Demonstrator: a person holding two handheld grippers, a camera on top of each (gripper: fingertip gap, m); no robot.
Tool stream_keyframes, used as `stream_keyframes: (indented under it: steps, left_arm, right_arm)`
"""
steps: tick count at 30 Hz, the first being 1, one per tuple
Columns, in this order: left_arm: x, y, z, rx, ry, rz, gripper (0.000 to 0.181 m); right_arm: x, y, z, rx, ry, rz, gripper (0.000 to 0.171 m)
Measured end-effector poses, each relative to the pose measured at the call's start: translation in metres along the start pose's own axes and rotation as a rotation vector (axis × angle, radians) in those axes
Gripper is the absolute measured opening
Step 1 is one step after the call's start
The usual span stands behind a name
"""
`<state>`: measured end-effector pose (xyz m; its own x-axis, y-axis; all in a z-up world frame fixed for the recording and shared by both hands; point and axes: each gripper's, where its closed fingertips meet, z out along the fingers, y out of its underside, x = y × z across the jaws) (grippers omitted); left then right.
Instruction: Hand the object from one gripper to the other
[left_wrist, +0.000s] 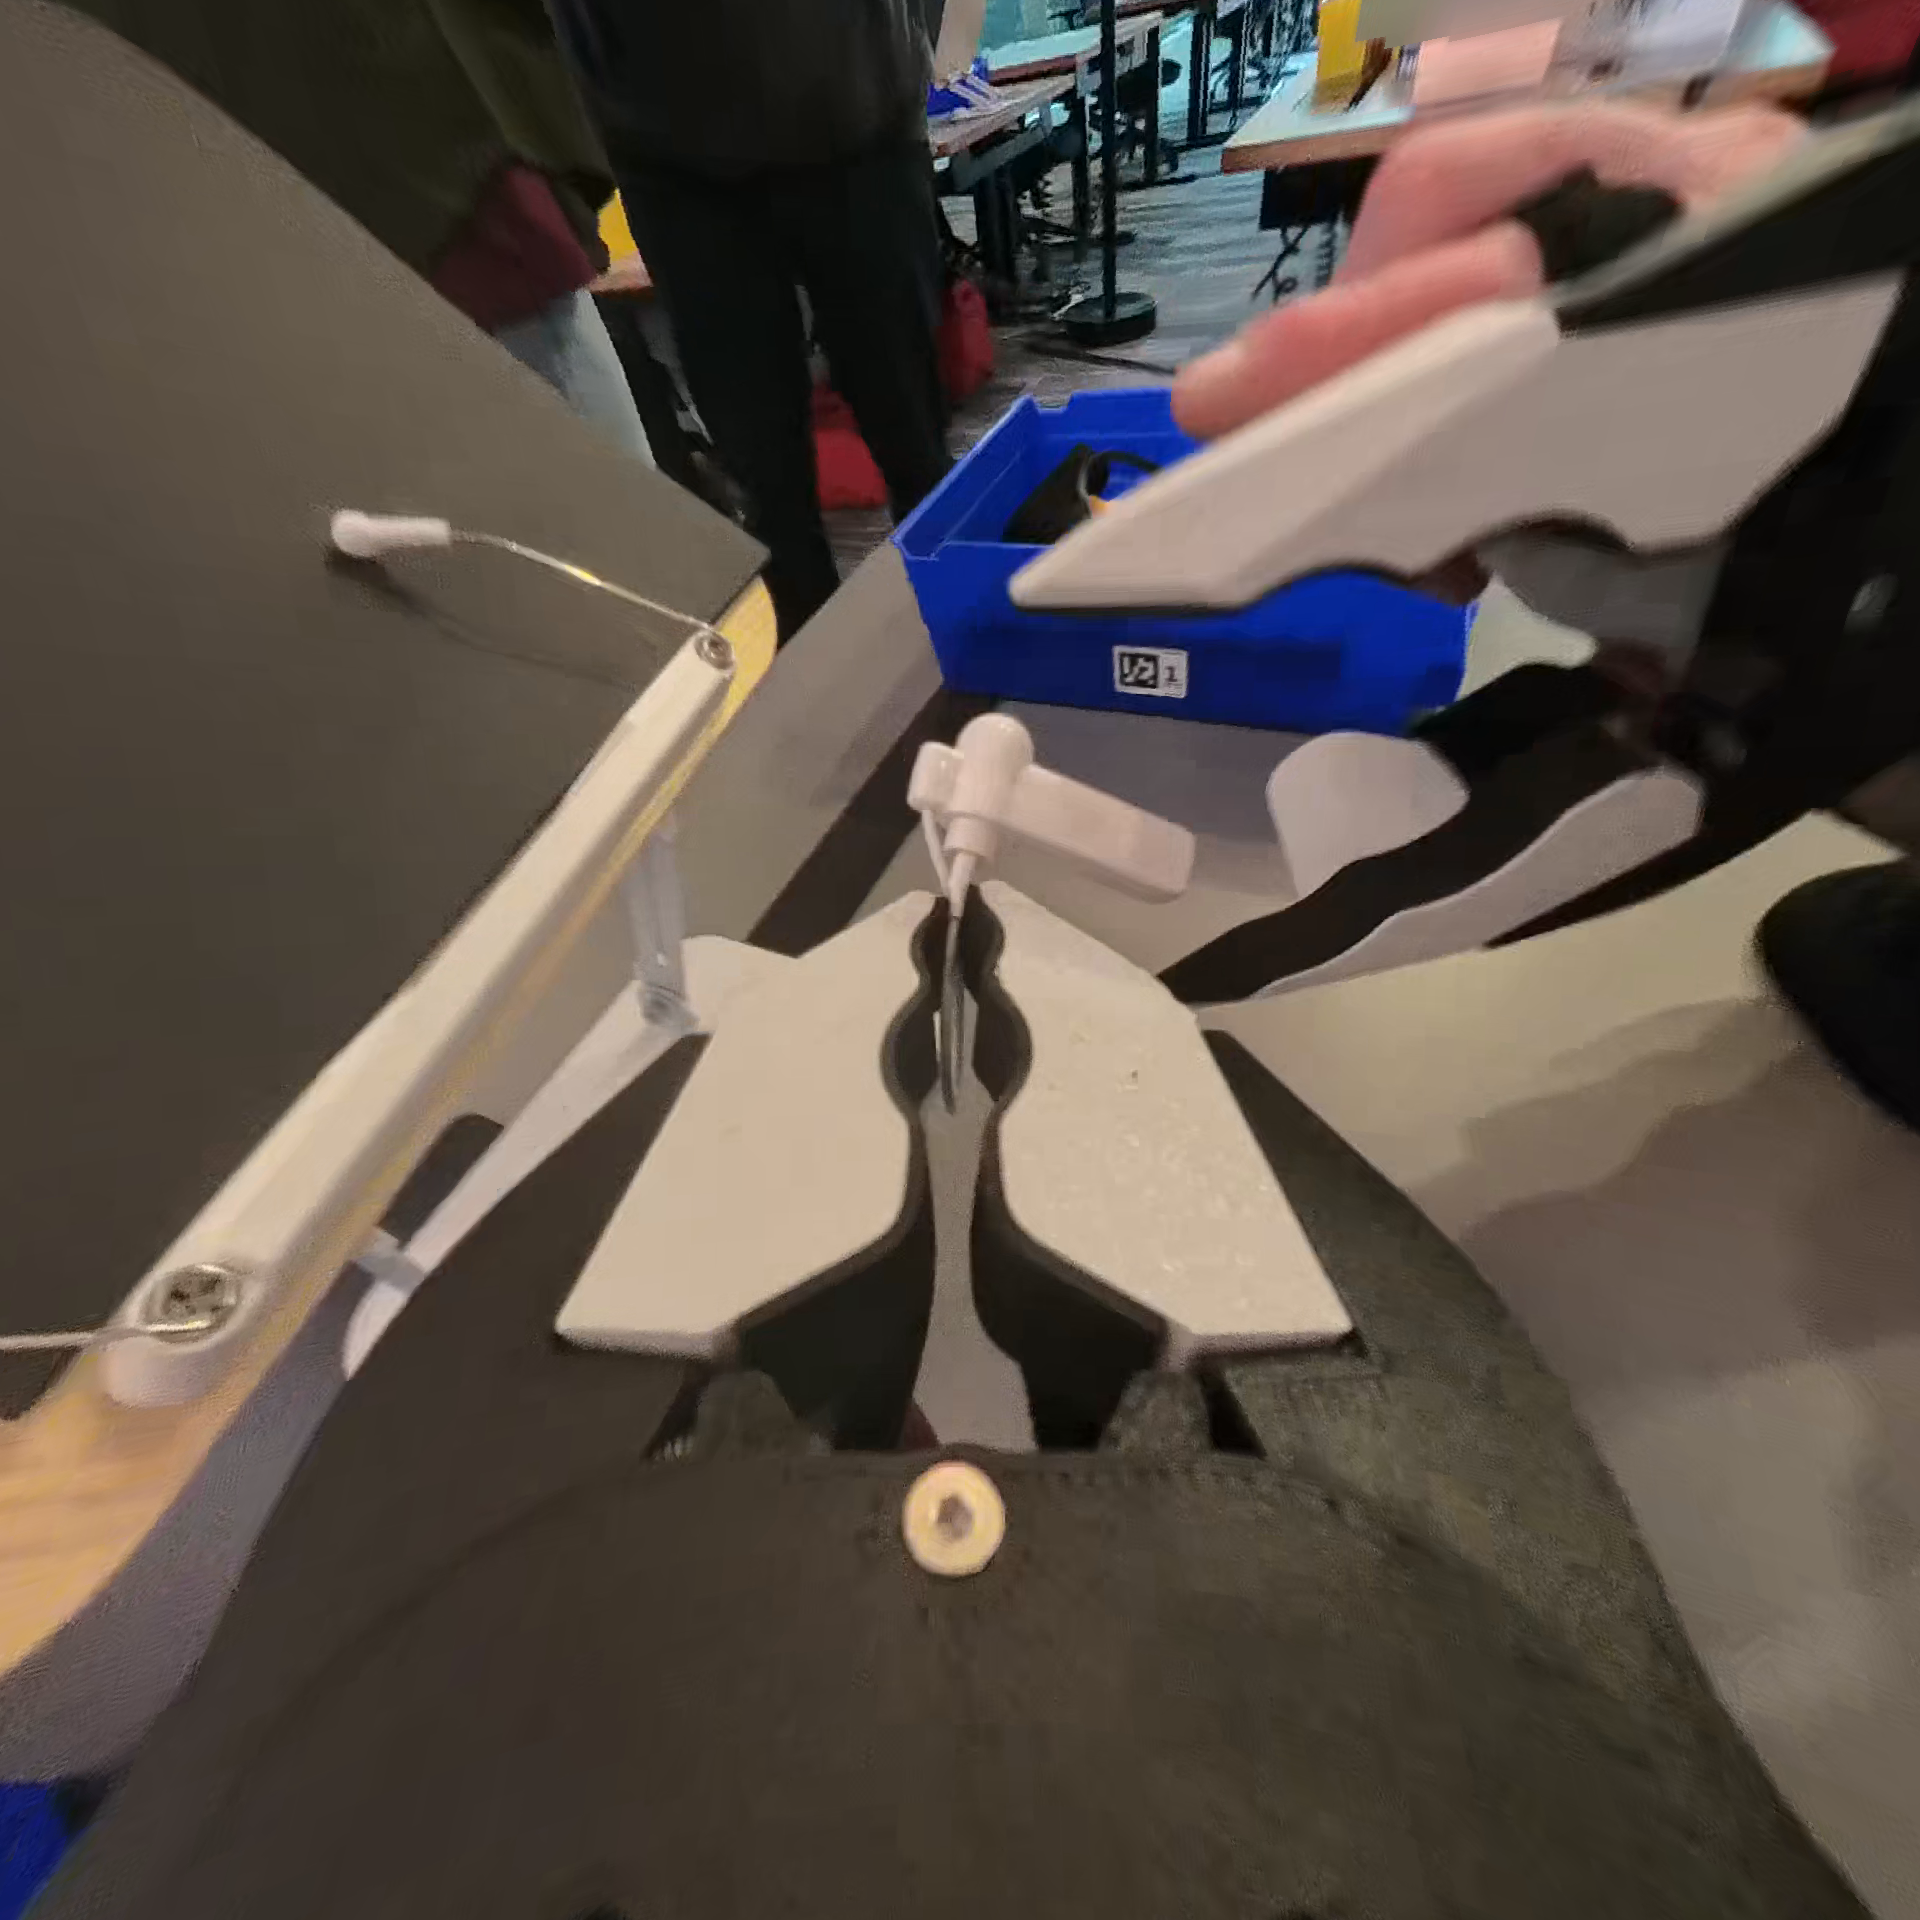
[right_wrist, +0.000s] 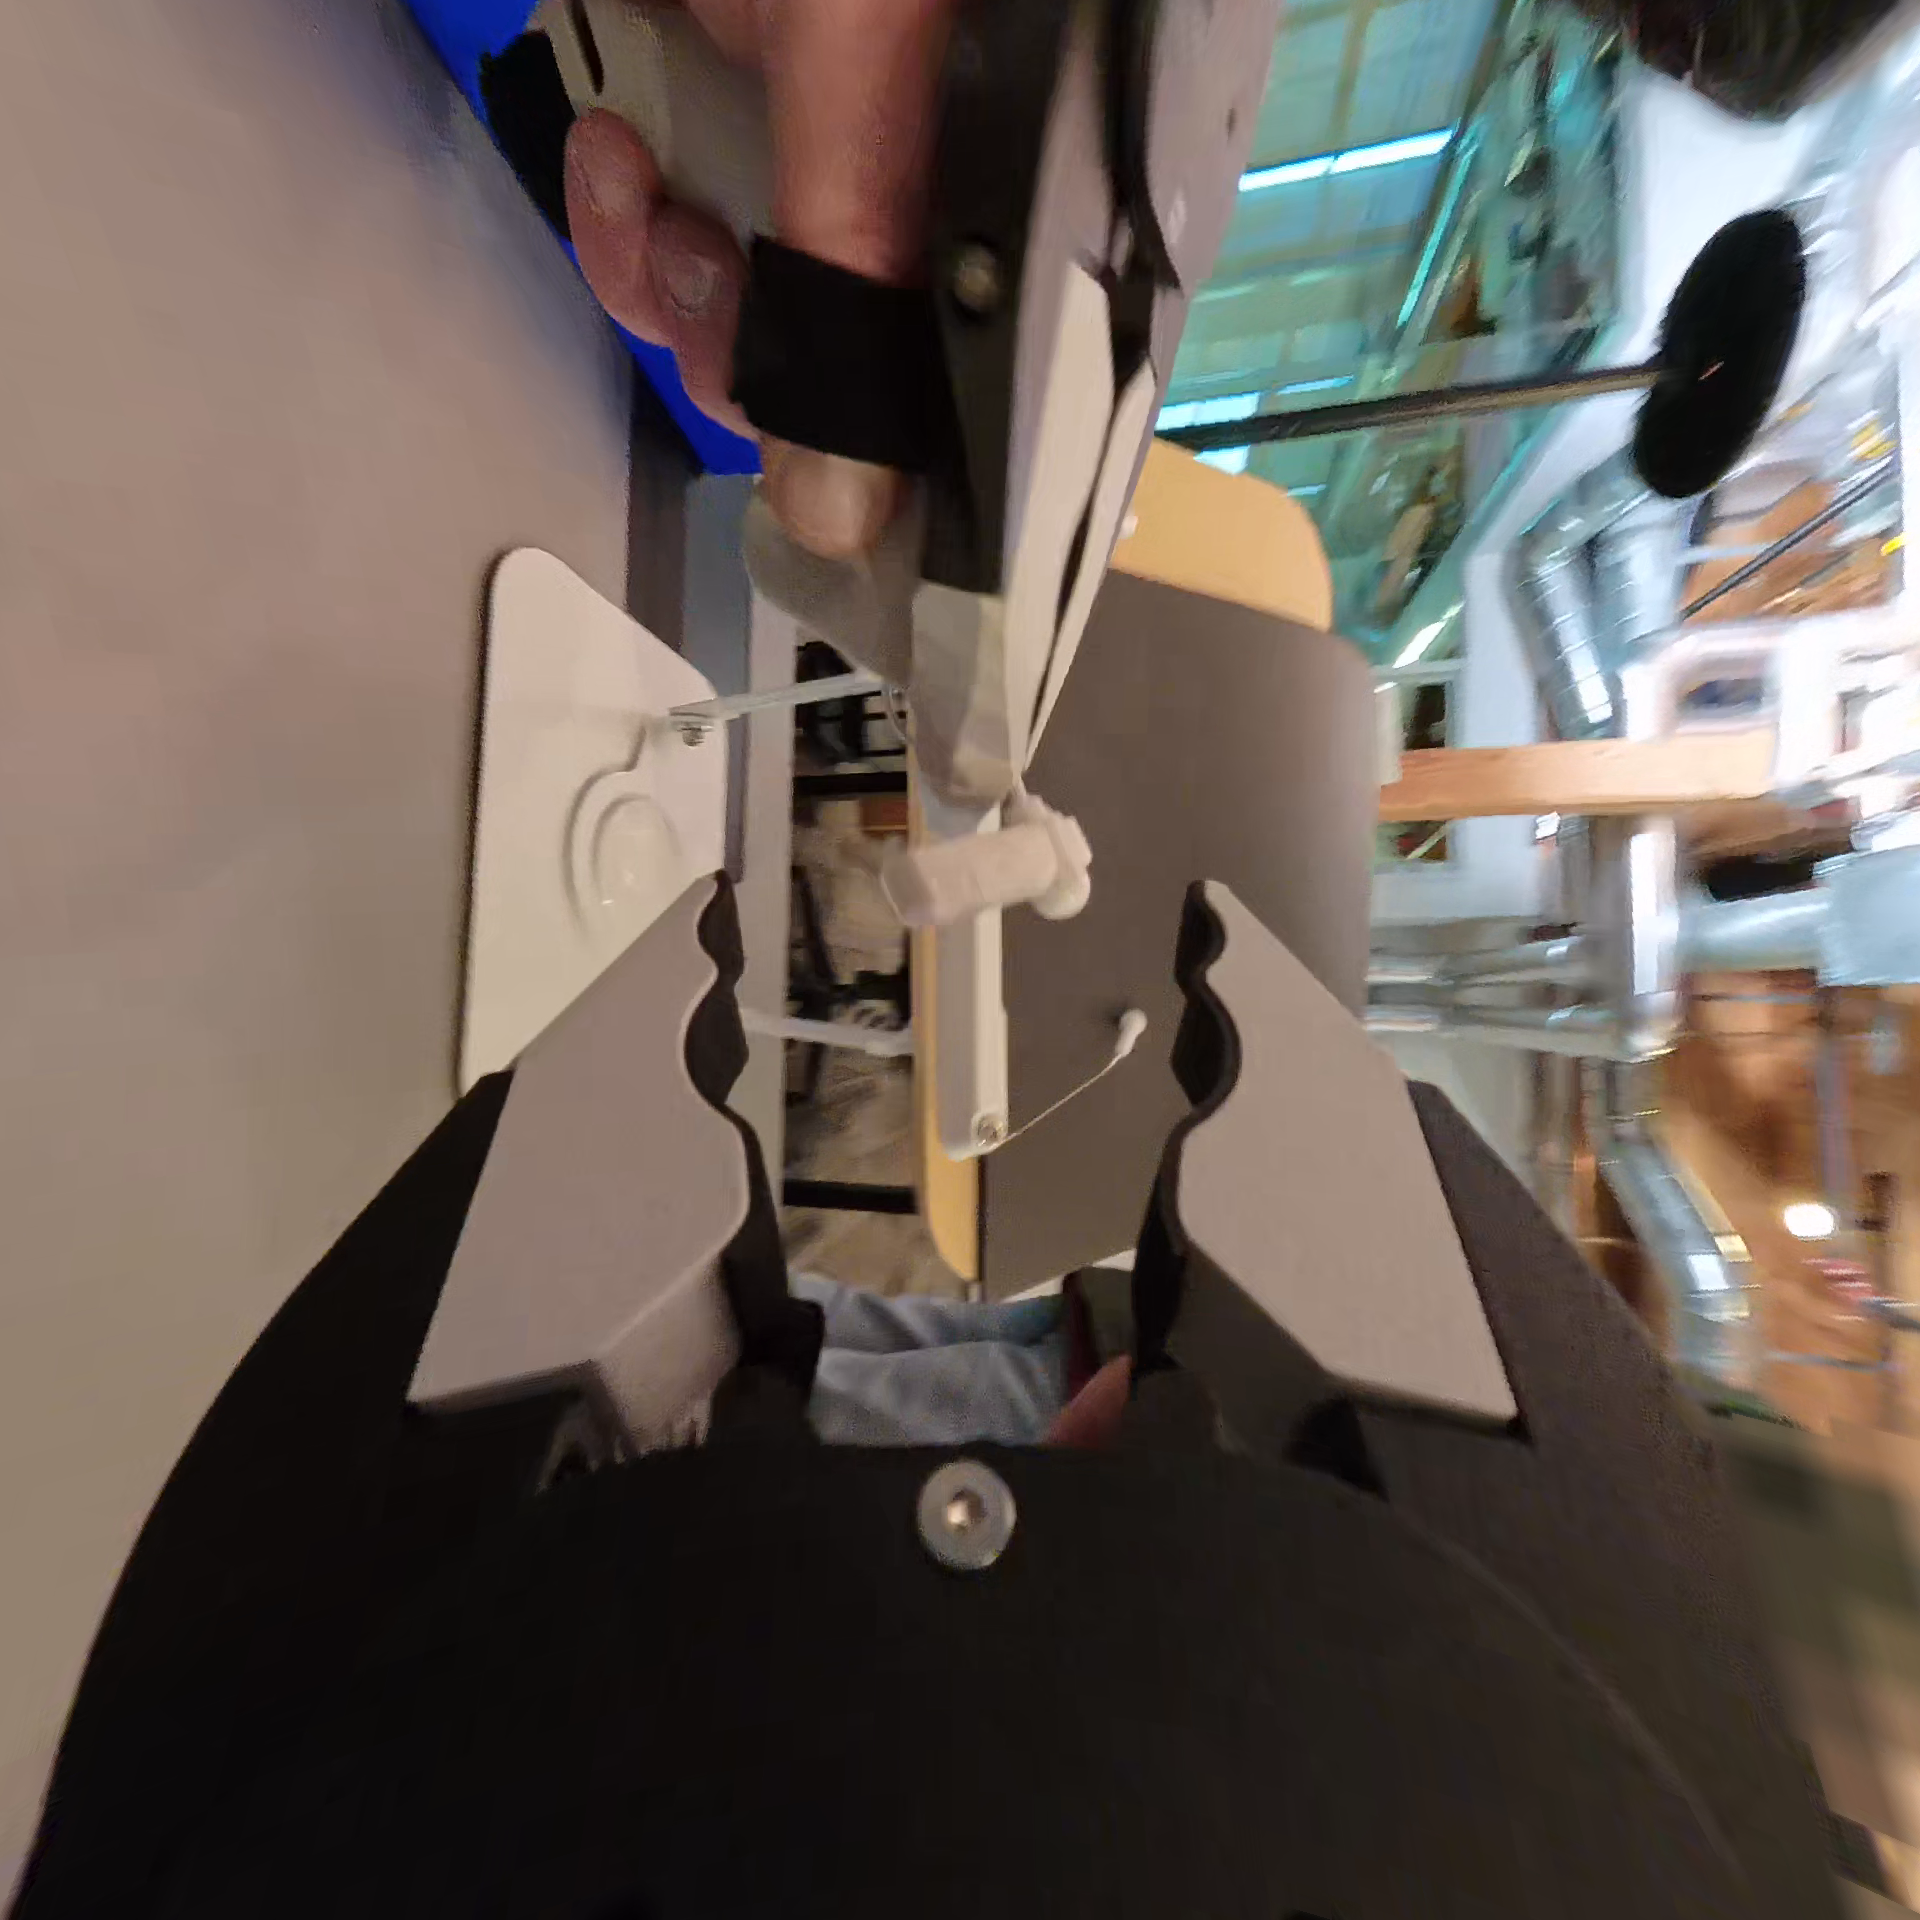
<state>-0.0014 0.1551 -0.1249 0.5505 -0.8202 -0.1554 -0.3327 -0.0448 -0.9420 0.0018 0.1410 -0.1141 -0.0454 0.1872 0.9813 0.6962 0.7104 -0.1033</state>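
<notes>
A small white plastic security tag (left_wrist: 1049, 816) hangs on a thin metal pin or loop. My left gripper (left_wrist: 958, 914) is shut on that thin metal part, and the tag sticks out just past its fingertips. My right gripper (left_wrist: 1153, 707) comes in from the right, wide open, with one finger above the tag and one to its right. In the right wrist view the tag (right_wrist: 987, 868) sits just ahead of the gap of my open right gripper (right_wrist: 961, 904), not touching either finger. The left gripper (right_wrist: 987, 769) reaches down from above in a person's hand.
A blue bin (left_wrist: 1195, 644) holding dark items stands on the grey table behind the tag. A dark display panel (left_wrist: 260, 520) with a white bar and wire hooks stands at the left on a white base plate (right_wrist: 561, 779). People (left_wrist: 769, 260) stand behind.
</notes>
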Motion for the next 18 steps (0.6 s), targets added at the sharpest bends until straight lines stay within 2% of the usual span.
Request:
stream_keyframes:
  steps: [3, 5, 10, 18]
  left_arm:
    - [0.002, 0.004, 0.000, -0.018, 0.061, -0.085, 0.001]
    - [0.002, 0.008, 0.000, -0.034, 0.082, -0.120, 0.001]
    - [0.001, 0.011, 0.000, -0.047, 0.109, -0.157, 0.001]
    - [0.003, 0.002, -0.004, 0.000, 0.137, -0.180, 0.002]
  right_arm:
    - [0.000, -0.001, 0.013, -0.028, 0.100, -0.085, 0.064]
    - [-0.001, 0.000, 0.017, -0.043, 0.138, -0.109, 0.036]
    - [0.004, -0.001, 0.016, -0.044, 0.182, -0.090, 0.010]
    - [0.011, -0.001, 0.011, -0.013, 0.199, -0.030, 0.009]
